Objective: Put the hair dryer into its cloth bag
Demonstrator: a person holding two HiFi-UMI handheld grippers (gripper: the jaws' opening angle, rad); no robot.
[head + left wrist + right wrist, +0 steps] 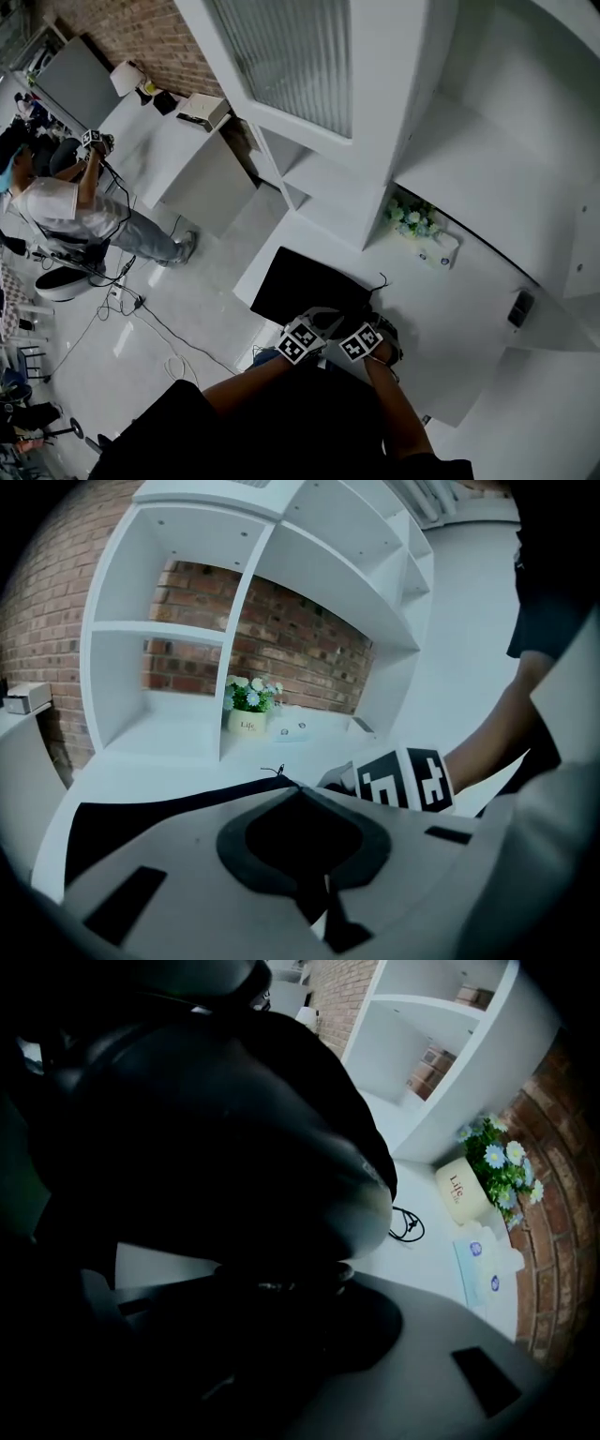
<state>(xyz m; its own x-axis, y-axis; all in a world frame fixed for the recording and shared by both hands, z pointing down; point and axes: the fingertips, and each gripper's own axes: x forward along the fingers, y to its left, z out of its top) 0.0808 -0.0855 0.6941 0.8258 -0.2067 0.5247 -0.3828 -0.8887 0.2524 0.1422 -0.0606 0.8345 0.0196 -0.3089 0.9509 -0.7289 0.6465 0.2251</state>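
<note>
The black cloth bag (pixel 305 286) lies flat on the white table (pixel 469 309). Its near edge lifts toward my left gripper (pixel 317 321), whose jaws are shut on the black cloth (pixel 141 808). The bag's thin drawstring (pixel 274 772) sticks out at its far corner. Just to the right, my right gripper (pixel 377 330) points steeply down and is shut on the dark hair dryer (pixel 387 337). In the right gripper view the dryer's bulky black body (pixel 216 1119) fills most of the picture, with its shiny grey end (pixel 370 1208) over the table. The right gripper's marker cube (pixel 405 778) sits close beside my left jaws.
A potted flower plant (pixel 412 217) and a white tissue pack (pixel 441 248) stand at the table's back, under white shelving (pixel 328 178). A small dark device (pixel 520 307) lies at the right. Down on the floor at the left stands a person (pixel 66 206) holding grippers.
</note>
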